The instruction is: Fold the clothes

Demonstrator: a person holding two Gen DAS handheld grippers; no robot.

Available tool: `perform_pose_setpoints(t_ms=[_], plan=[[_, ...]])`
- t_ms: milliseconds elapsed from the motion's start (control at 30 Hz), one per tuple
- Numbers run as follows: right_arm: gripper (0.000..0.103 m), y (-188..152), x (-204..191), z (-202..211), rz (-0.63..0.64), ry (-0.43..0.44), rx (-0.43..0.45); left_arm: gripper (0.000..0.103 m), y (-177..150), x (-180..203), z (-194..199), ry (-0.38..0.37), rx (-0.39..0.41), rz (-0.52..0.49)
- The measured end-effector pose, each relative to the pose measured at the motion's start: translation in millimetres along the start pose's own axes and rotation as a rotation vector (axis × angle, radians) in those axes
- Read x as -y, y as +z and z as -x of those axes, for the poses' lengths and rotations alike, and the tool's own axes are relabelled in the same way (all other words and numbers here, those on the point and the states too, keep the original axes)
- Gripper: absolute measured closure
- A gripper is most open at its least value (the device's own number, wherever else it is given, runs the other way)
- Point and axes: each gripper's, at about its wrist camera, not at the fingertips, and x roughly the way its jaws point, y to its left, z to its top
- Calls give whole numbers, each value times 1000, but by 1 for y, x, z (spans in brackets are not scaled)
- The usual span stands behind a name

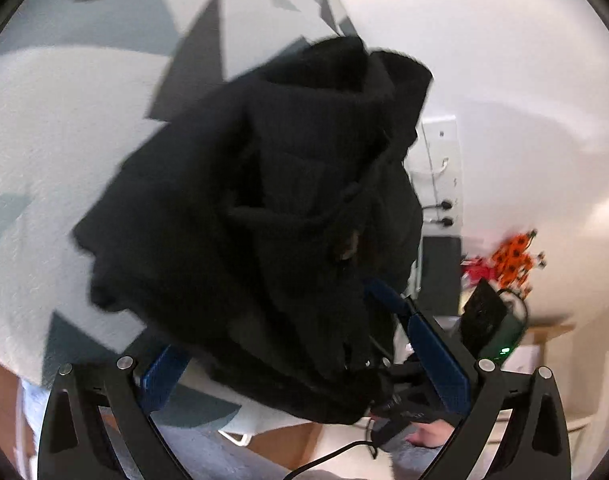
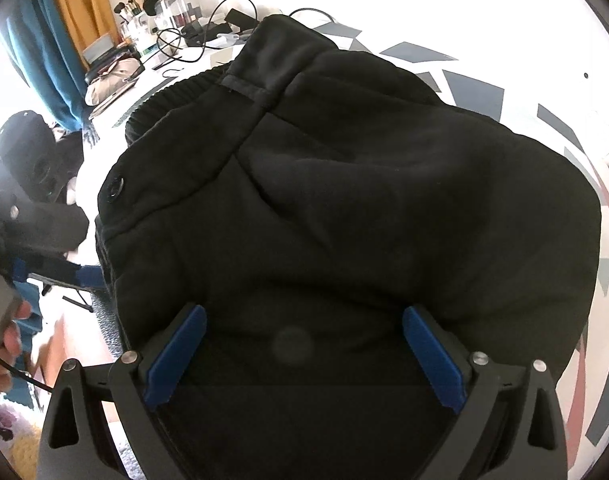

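While a black garment point(image 2: 344, 200) lies bundled on a white bedspread with grey triangles point(image 2: 476, 92), both grippers work at it from opposite sides. From the right wrist view, the right gripper point(image 2: 304, 356) hangs above the near part of the cloth with its blue pads point(image 2: 436, 360) spread wide, pinching nothing, probably ready to take a fresh hold. From the left wrist view, the left gripper point(image 1: 304, 344) also has its blue pads point(image 1: 436, 356) standing apart, with dark fabric bunched between and over them; whether they actually press it cannot be told. A cluttered desk point(image 2: 172, 40) sits beyond the bed.
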Motion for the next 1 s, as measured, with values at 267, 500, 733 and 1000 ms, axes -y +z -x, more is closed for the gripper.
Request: perform_pose_setpoints(t_ms=[267, 500, 733, 1000], plan=[[2, -5, -10, 1, 6, 35, 3, 1, 6, 22, -22, 29, 14, -34], [3, -5, -8, 5, -7, 54, 14, 48, -13, 7, -12, 113, -3, 4], [2, -7, 72, 55, -272, 178, 193, 67, -10, 6, -14, 207, -11, -28], [0, -18, 190, 47, -604, 140, 225, 67, -10, 9, -13, 242, -18, -46]])
